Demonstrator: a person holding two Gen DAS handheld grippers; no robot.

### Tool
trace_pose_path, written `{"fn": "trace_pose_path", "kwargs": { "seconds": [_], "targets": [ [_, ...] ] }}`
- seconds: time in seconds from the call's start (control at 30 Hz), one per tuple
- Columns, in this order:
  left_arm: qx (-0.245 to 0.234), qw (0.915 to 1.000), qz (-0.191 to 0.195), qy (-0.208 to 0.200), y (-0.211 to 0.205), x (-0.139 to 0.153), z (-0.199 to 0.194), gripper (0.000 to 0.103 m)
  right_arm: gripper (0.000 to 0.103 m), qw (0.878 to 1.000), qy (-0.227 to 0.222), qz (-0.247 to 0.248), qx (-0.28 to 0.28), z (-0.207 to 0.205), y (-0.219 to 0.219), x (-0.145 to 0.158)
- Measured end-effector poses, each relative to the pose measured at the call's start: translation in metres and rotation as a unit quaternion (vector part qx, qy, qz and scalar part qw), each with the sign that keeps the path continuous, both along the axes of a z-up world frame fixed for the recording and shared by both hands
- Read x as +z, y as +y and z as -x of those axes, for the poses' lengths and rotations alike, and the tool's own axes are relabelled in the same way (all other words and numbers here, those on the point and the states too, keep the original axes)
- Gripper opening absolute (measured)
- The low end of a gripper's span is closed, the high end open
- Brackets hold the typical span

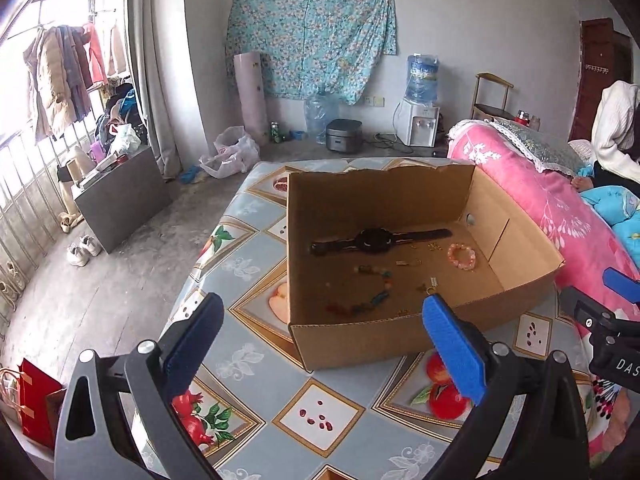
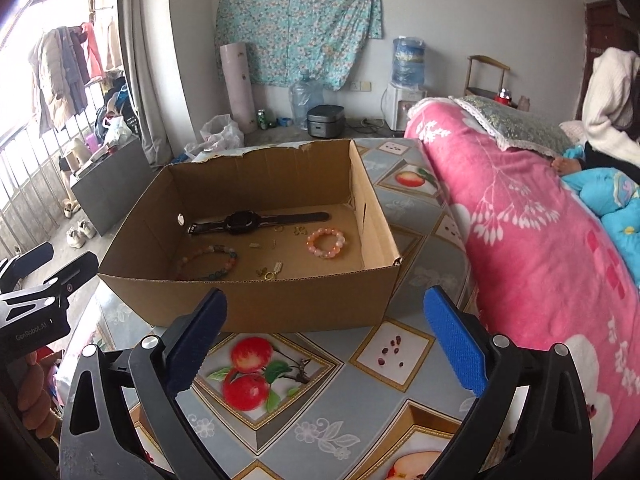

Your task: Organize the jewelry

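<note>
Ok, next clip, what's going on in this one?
A person holds a gripper in each hand over a table. A cardboard box already holds a black watch, a pink bead bracelet, a multicolour bead bracelet and small gold pieces. The left gripper and right gripper are both open and empty, just short of the box.

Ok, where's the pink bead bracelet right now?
The pink bead bracelet lies on the floor of the cardboard box, toward its right wall in the right wrist view, just below the strap end of the black watch.
</note>
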State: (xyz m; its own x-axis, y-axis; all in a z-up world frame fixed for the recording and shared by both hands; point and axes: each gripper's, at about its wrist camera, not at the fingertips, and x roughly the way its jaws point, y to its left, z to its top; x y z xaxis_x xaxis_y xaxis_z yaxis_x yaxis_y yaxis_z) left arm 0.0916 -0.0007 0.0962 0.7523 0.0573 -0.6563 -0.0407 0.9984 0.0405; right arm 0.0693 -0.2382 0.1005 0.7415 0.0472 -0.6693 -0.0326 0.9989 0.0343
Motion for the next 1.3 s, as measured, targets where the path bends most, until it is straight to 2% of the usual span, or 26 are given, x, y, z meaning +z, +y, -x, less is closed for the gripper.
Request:
{"fn": "trace_pose_path", "kwargs": {
  "seconds": [0.37, 0.67, 1.07, 1.3],
  "targets": [
    [0.028, 0.9984, 0.025, 0.042, -0.018, -0.006, -0.005, 0.098, 0.095, 1.0, -0.003, -0.023, -0.019, 0.001, -0.009, 0.0],
    [0.057, 0.996, 0.031, 0.062, -0.01, -0.012, -0.01, 0.098, 0.095, 0.999, 0.027, -0.02, -0.016, -0.008, -0.006, -0.013],
    [0.036, 0.9946, 0.046, 0.086, -0.01, -0.019, -0.015, 0.098, 0.095, 0.998, 0.049, -0.029, -0.003, -0.013, 0.0, -0.021],
    [0.038, 0.9944, 0.049, 0.085, -0.008, -0.02, -0.017, 0.098, 0.095, 0.999, 0.049, -0.024, -0.005, -0.014, -0.001, -0.02]
  ]
}}
